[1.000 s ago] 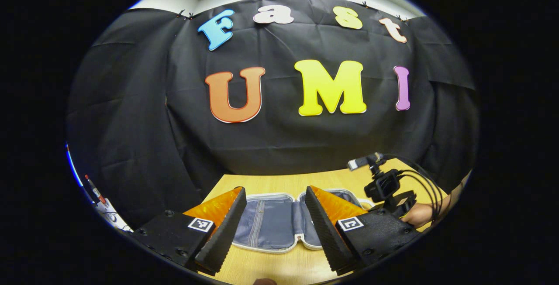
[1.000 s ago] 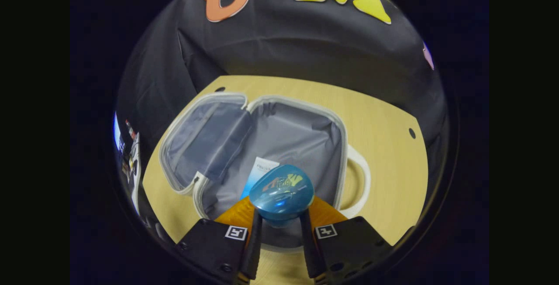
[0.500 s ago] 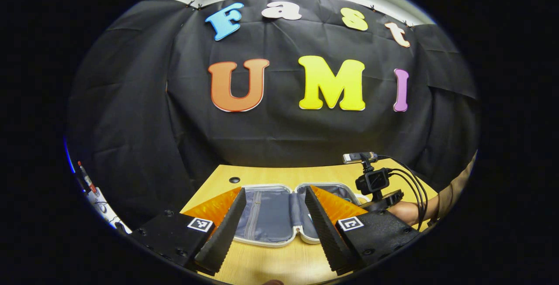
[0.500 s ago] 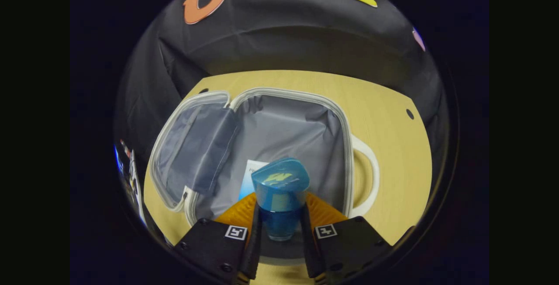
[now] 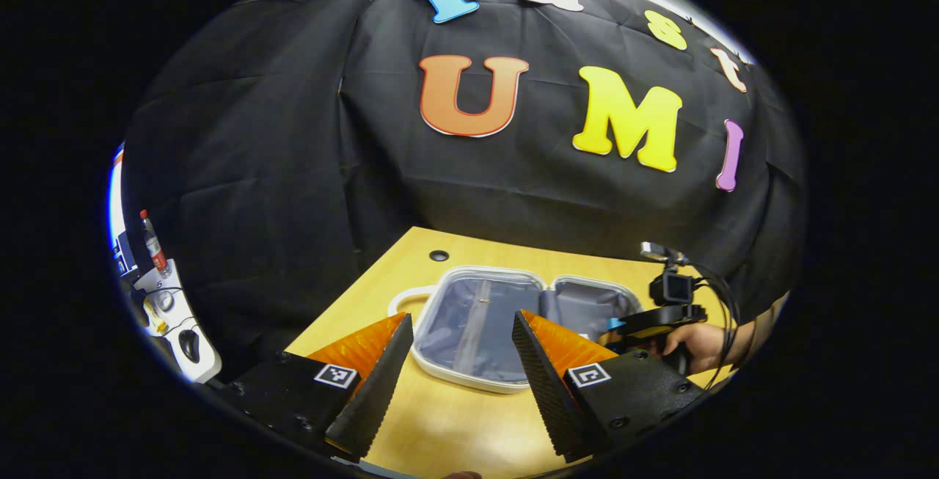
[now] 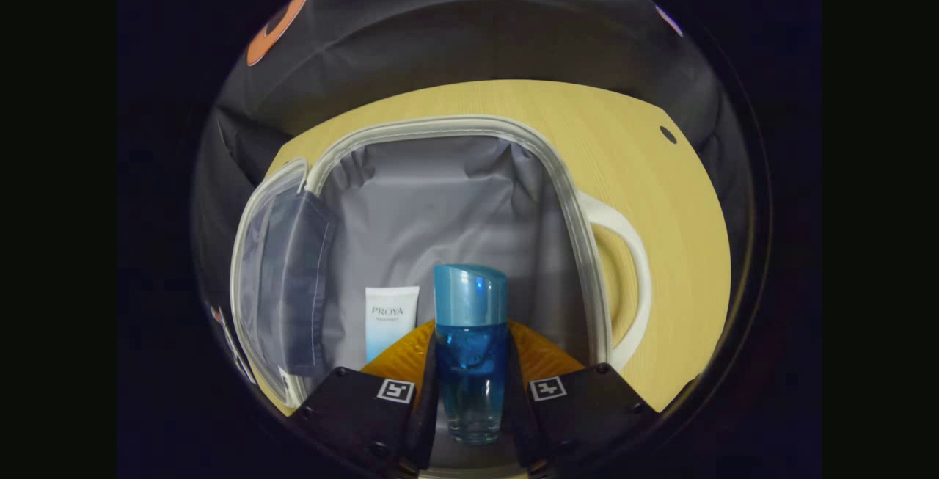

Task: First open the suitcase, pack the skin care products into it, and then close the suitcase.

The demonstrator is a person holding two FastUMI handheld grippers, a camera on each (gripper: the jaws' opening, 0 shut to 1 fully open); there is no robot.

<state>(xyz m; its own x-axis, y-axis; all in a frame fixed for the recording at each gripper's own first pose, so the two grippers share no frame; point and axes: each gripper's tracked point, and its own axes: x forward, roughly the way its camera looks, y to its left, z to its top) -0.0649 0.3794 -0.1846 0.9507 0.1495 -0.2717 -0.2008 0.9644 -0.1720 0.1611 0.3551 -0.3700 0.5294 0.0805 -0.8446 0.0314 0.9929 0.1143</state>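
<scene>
A blue-capped bottle [image 6: 469, 350] is clamped between the right gripper [image 6: 469, 406] fingers at bottom centre, over the open suitcase [image 6: 440, 134], beside a white tube [image 6: 390, 321] lying inside. At lower centre of the left gripper view, the left gripper [image 5: 458, 376] is held wide apart and empty above the wooden table [image 5: 455, 428].

Black hand-held gripper [image 5: 458, 380] bodies, orange ribbed fingers [image 5: 546, 350], apparently square-coded markers.

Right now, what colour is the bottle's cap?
Translucent blue cap on the bottle, clearest in the right gripper view.

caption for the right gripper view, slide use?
Right gripper lowers a clamped blue bottle into the open suitcase, beside a white tube.
</scene>
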